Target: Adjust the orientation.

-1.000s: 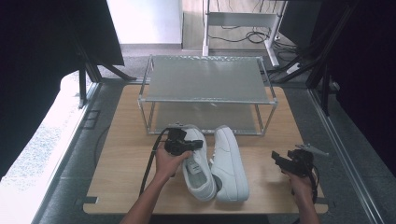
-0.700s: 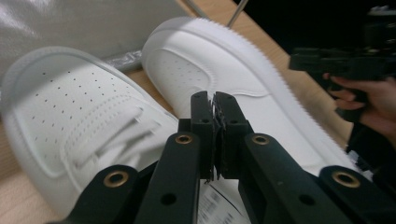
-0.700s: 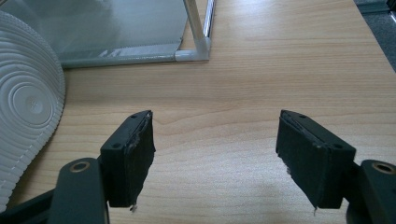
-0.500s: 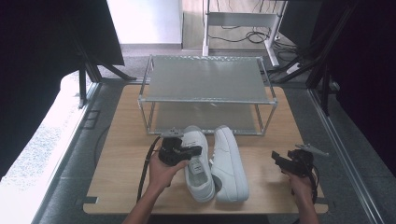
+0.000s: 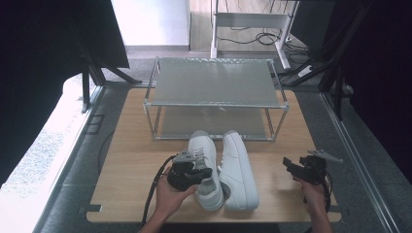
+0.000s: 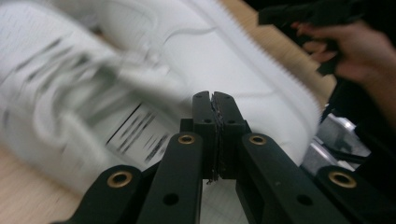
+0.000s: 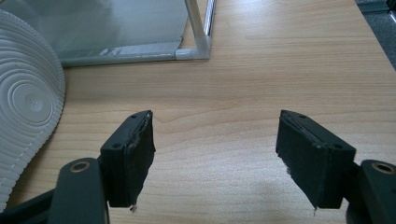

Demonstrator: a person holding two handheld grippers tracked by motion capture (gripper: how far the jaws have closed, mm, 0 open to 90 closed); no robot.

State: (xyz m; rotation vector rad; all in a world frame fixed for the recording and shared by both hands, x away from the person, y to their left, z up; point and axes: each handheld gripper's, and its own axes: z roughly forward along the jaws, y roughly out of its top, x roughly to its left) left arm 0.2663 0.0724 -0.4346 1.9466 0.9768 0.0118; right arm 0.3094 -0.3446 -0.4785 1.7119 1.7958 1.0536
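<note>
Two white shoes (image 5: 223, 170) lie side by side near tabletop's (image 5: 126, 174) front edge, just before rack (image 5: 214, 90); none shelved yet. Left claw (image 5: 187, 174) pressed together, empty, over left shoe (image 5: 206, 160). Right claw (image 5: 303, 167) spread apart, idle near right edge. Shelving remains.

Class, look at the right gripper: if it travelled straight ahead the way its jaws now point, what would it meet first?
Probably the rack: the right gripper, jaws open, points across bare table towards the rack's corner post. The shoe's sole lies off to the side, likely out of line; depth is hard to judge.
</note>
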